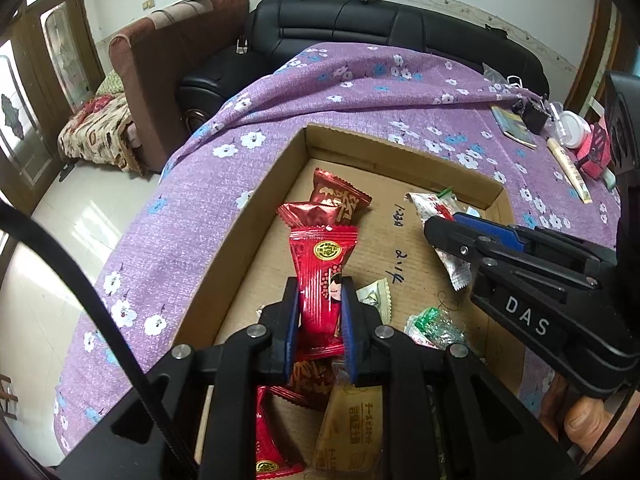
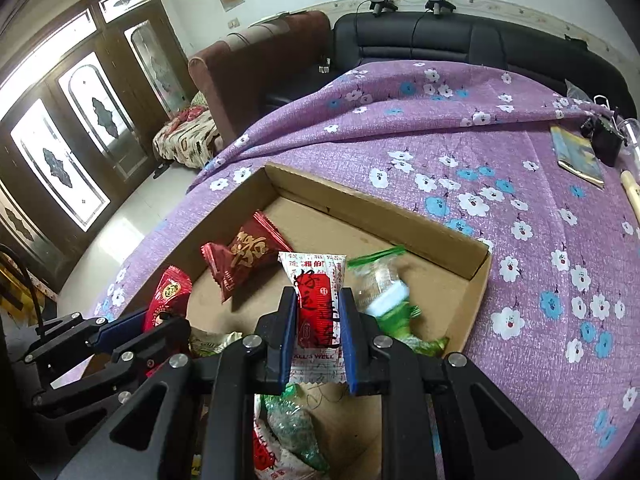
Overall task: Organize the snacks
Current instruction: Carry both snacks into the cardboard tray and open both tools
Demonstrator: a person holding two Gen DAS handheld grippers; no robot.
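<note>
A shallow cardboard tray (image 1: 256, 216) (image 2: 360, 208) lies on a purple flowered cloth and holds loose snack packets. My left gripper (image 1: 320, 292) (image 2: 168, 320) is shut on a bright red packet (image 1: 324, 264) (image 2: 170, 292) with a cartoon face, held over the tray's left side. My right gripper (image 2: 318, 304) (image 1: 440, 222) is shut on a white and red packet (image 2: 318, 300) (image 1: 430, 204) above the tray's right side. Two dark red packets (image 1: 340, 200) (image 2: 244, 260) lie at the far left of the tray. Green and clear candies (image 1: 434, 324) (image 2: 384, 280) lie on the right.
A yellow packet (image 1: 348, 420) and another red one (image 1: 272, 440) lie under the left gripper. A booklet (image 2: 578, 156), a binder clip (image 2: 604, 140), a tube (image 1: 568, 168) and a white jar (image 1: 574, 130) sit at the cloth's far right. A black sofa (image 1: 360, 36) and a brown armchair (image 1: 160, 64) stand behind.
</note>
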